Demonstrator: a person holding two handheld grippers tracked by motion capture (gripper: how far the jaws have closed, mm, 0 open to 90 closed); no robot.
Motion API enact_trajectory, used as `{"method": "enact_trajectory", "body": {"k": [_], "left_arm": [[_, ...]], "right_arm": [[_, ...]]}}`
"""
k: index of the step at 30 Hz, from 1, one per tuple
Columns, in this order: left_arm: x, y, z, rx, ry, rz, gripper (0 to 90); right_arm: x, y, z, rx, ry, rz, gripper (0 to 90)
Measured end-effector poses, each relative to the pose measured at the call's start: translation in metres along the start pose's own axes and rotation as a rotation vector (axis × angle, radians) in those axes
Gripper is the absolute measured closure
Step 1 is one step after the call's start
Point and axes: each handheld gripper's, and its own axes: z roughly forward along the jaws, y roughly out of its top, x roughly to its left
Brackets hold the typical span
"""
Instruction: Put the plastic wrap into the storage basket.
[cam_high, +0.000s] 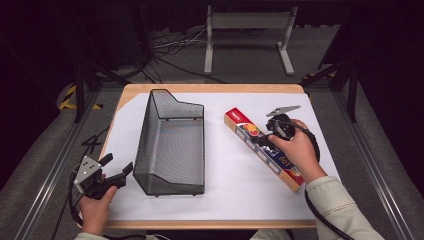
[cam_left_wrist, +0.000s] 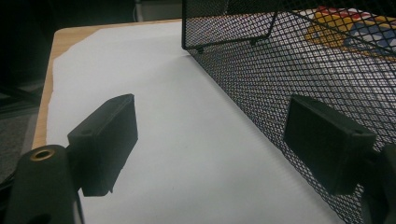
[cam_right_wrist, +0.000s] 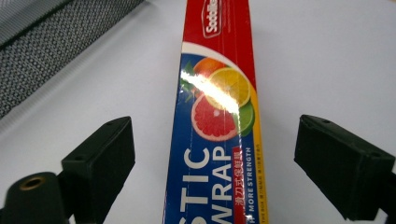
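1. One plastic wrap box (cam_high: 262, 149) is lying flat on the white paper sheet (cam_high: 235, 195), running lengthwise straight ahead of the right gripper (cam_high: 263, 142). In the right gripper view the box (cam_right_wrist: 217, 121) is sitting between that gripper's two black jaws, with its red end pointing away from the tool and its blue, fruit-printed face turned up.

2. The right gripper is hovering over the middle of the box with its jaws spread wide. A gap is showing on each side, so neither jaw is touching the carton. One hand (cam_high: 296, 152) is wrapping around the gripper from behind.

3. One black wire mesh basket (cam_high: 172, 145) is standing upright on the paper, off to the left of the right gripper and well apart from the box. Its mesh wall (cam_right_wrist: 51, 46) is crossing the upper left corner of the right gripper view.

4. The left gripper (cam_high: 116, 170) is being held just beside the basket's near left corner, with its jaws also spread and nothing between them. In the left gripper view bare paper (cam_left_wrist: 187, 140) is lying between the two jaws, and the basket wall (cam_left_wrist: 289, 60) is rising right behind the jaw on the right of that view; whether that jaw is touching the mesh cannot be told.

5. The other hand (cam_high: 95, 207) is gripping the left tool from below.

6. In all: two grippers, two hands, one box, one basket, one paper sheet on one wooden table (cam_high: 210, 88).
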Motion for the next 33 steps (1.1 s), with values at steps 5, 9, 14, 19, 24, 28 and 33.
{"method": "enact_trajectory", "body": {"k": [5, 9, 14, 19, 24, 28, 33], "left_arm": [[-0.001, 0.0, 0.0, 0.0, -0.001, 0.001, 18.5], [-0.001, 0.0, 0.0, 0.003, -0.001, 0.003, 18.5], [-0.001, 0.0, 0.0, 0.004, -0.004, 0.005, 18.5], [-0.001, 0.0, 0.0, 0.0, -0.003, 0.005, 18.5], [-0.001, -0.001, 0.0, 0.001, -0.005, 0.007, 18.4], [-0.001, -0.001, 0.0, 0.001, -0.004, 0.003, 18.4], [-0.001, -0.001, 0.0, 0.003, -0.005, 0.005, 18.4]], "right_arm": [[-0.002, -0.004, 0.011, 0.083, -0.016, -0.004, 10.5], [-0.004, -0.007, 0.017, 0.154, -0.027, 0.004, 11.4], [-0.003, -0.009, 0.02, 0.214, -0.034, -0.001, 12.2], [-0.003, -0.011, 0.025, 0.287, -0.033, -0.018, 16.8], [-0.002, -0.012, 0.029, 0.345, -0.04, -0.011, 24.0], [0.0, -0.012, 0.028, 0.354, -0.025, 0.03, 33.9], [0.005, -0.013, 0.026, 0.34, -0.081, 0.028, 38.7]]}}
